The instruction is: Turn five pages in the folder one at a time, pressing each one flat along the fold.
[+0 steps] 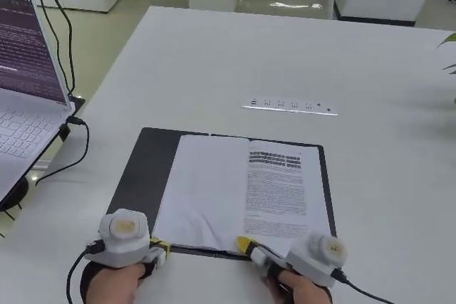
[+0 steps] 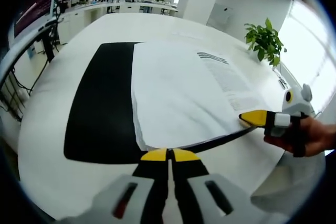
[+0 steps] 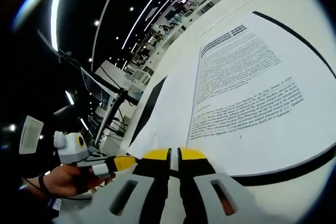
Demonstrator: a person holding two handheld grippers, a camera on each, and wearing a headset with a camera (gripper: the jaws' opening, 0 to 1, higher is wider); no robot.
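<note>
Yellow-tipped left claw (image 2: 169, 155) and right claw (image 3: 174, 153) sit closed by the folder (image 1: 142, 176).

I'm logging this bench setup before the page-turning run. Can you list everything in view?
table: one, white, under everything
folder: one, black, open flat near the front edge
blank page: one, white, left of the fold
printed page: one, white with black text, right of the fold
laptop: one, pale, screen lit, far left
cables: at least two, black, beside the laptop
socket strip: one, silvery, in the table beyond the folder
plant: one, green, far right
left tongs: one, yellow-tipped, shut, at the folder's bottom edge
right tongs: one, yellow-tipped, shut, near the fold's bottom
hands: two, black-strapped, holding the tongs
</note>
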